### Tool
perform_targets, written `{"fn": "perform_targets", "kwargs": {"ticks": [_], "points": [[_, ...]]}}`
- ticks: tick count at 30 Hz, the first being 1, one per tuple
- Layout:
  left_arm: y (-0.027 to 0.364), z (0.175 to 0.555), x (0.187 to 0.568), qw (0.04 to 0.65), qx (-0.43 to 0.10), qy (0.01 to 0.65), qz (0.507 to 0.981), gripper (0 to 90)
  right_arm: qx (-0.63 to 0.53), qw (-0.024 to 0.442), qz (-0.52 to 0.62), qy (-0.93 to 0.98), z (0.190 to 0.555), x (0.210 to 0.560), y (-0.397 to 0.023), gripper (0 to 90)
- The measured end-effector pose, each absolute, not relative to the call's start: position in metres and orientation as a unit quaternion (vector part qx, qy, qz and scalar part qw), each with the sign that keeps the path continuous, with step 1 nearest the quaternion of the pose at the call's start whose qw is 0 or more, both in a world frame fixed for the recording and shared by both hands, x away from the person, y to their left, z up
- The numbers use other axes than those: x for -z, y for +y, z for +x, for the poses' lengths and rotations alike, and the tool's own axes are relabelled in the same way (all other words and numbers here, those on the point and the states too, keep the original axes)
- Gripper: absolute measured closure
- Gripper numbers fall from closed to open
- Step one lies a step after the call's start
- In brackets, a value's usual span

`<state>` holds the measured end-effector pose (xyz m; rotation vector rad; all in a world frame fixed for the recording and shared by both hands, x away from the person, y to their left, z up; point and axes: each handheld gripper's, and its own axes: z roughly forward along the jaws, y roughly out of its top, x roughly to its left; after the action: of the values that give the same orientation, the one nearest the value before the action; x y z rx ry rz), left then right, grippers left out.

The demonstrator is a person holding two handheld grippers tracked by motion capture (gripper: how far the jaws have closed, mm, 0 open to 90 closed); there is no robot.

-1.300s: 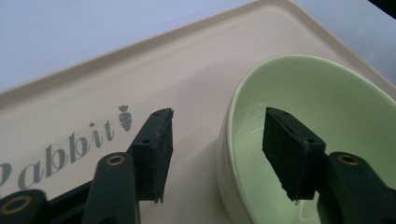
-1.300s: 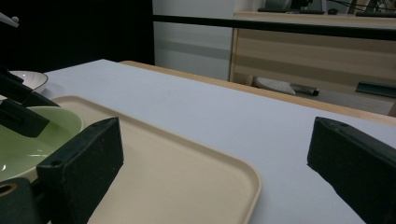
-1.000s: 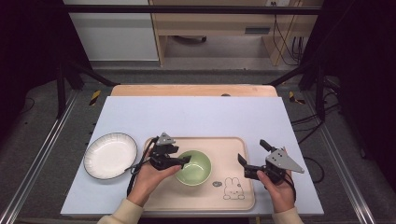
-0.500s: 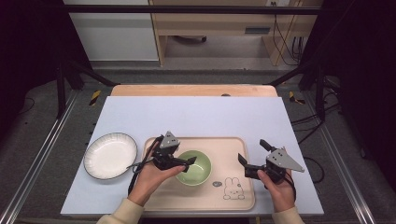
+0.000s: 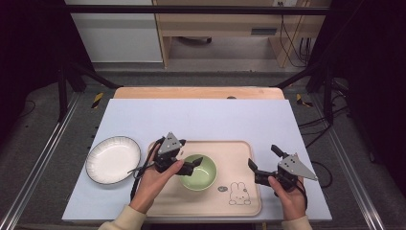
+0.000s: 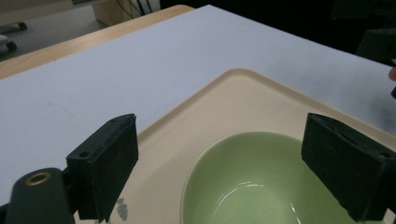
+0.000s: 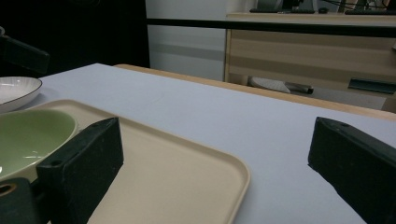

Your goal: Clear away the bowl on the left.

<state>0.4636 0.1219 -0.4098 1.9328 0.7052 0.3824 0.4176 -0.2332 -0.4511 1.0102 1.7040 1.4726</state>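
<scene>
From above, we saw our left gripper (image 5: pixel 191 165) at the green bowl (image 5: pixel 200 173) on the beige tray (image 5: pixel 239 201), the right gripper (image 5: pixel 263 165) wide open, empty. The left gripper view showed open jaws straddling the bowl's rim (image 6: pixel 261 140); closing seemed next. The right gripper view showed the tray's corner (image 7: pixel 233 172).

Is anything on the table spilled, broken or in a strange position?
Nothing stands out. The green bowl sits upright and empty on the beige tray, and the white plate lies flat beside the tray. No spill or damage shows.
</scene>
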Motion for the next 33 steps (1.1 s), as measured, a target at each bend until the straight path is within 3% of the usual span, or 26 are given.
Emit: {"fn": "perform_targets", "kwargs": {"ticks": [22,33], "points": [[0.143,0.451,0.399,0.583,-0.167,0.269,0.748,11.2,-0.559,0.330,0.378,0.660,0.419,0.453,-0.227,3.3],[0.177,0.437,0.391,0.617,-0.185,0.274,0.714,10.8,-0.559,0.344,0.379,0.652,0.412,0.446,-0.230,3.3]]}}
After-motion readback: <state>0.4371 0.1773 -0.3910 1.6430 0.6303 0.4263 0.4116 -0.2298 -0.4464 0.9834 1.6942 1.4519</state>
